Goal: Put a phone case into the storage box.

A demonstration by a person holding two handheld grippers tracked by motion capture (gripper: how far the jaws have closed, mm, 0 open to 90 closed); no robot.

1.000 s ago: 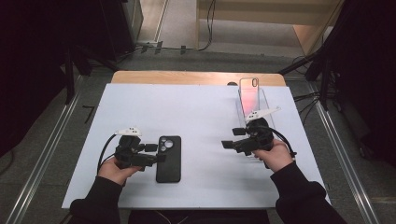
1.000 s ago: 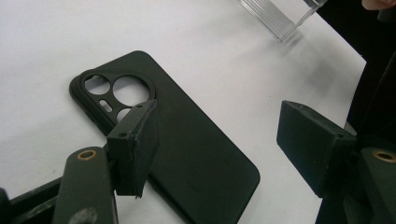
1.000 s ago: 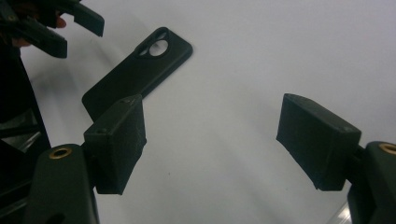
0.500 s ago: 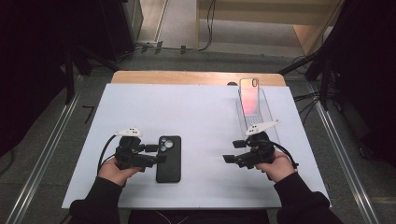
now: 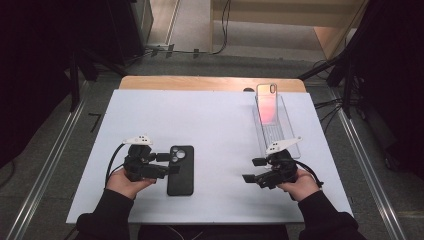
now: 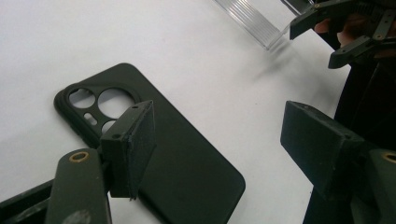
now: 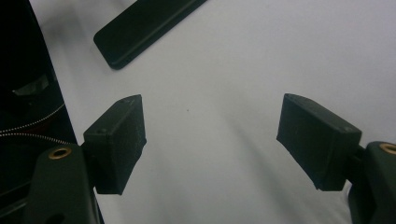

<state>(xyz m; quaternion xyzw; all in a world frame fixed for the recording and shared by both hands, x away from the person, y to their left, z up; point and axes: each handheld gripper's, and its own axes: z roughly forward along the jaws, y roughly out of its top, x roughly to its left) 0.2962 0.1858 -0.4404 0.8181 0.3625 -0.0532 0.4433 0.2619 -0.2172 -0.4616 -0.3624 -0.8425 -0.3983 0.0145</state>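
A black phone case (image 5: 181, 171) lies back up on the white table, camera cut-outs at its far end. My left gripper (image 5: 167, 164) is at the case's left edge, jaws open. In the left gripper view the case (image 6: 187, 168) lies under and between the spread jaws of the left gripper (image 6: 219, 144), and whether they touch it I cannot tell. My right gripper (image 5: 253, 170) is open over bare table at the front right, pointing left. In the right gripper view the right gripper (image 7: 210, 135) holds nothing, and the case's end (image 7: 140, 23) lies beyond it.
A pink phone (image 5: 266, 104) leans upright at the far end of a clear ribbed stand (image 5: 278, 135), back right, just beyond my right hand. The white sheet (image 5: 210, 125) covers a wooden table (image 5: 210, 83). The floor drops away on all sides.
My right gripper has pulled back from beside the clear stand toward the table's front edge, still open. The left gripper and the case have stayed put.
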